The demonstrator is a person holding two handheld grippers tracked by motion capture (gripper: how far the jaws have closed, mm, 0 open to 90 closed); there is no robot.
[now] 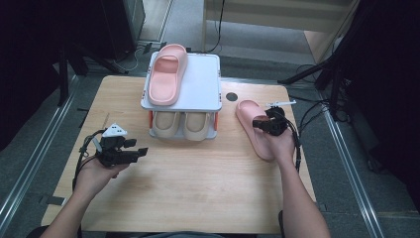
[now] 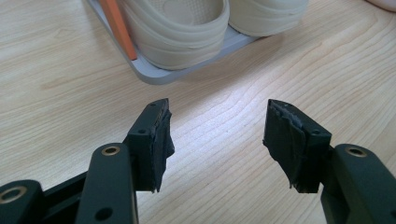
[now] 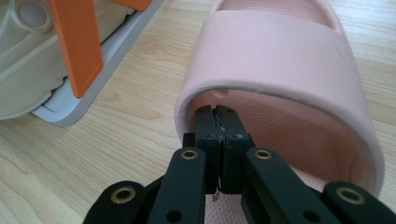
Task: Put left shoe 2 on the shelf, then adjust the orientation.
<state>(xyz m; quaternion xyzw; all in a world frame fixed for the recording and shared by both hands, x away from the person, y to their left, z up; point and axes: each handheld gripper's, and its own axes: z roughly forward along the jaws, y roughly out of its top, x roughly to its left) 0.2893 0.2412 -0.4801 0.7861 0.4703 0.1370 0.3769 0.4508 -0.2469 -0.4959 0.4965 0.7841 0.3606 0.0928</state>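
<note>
A pink slipper (image 1: 249, 120) lies on the wooden table to the right of a small shoe rack (image 1: 204, 85). My right gripper (image 1: 266, 124) sits over its heel end. In the right gripper view its jaws (image 3: 218, 112) are shut, pads together, with the tips poking under the edge of the slipper's strap (image 3: 275, 56). A second pink slipper (image 1: 167, 74) lies on the rack's top shelf. A beige pair (image 1: 181, 125) fills the lower shelf. My left gripper (image 1: 140, 152) hovers at the left of the table, open, nothing between its pads (image 2: 217, 135).
In the left gripper view the rack's grey base (image 2: 154, 74) and an orange post (image 2: 119, 28) stand just ahead, with a beige slipper (image 2: 182, 32) on the base. A black round hole (image 1: 231, 96) marks the table right of the rack. Cables run along the floor at right.
</note>
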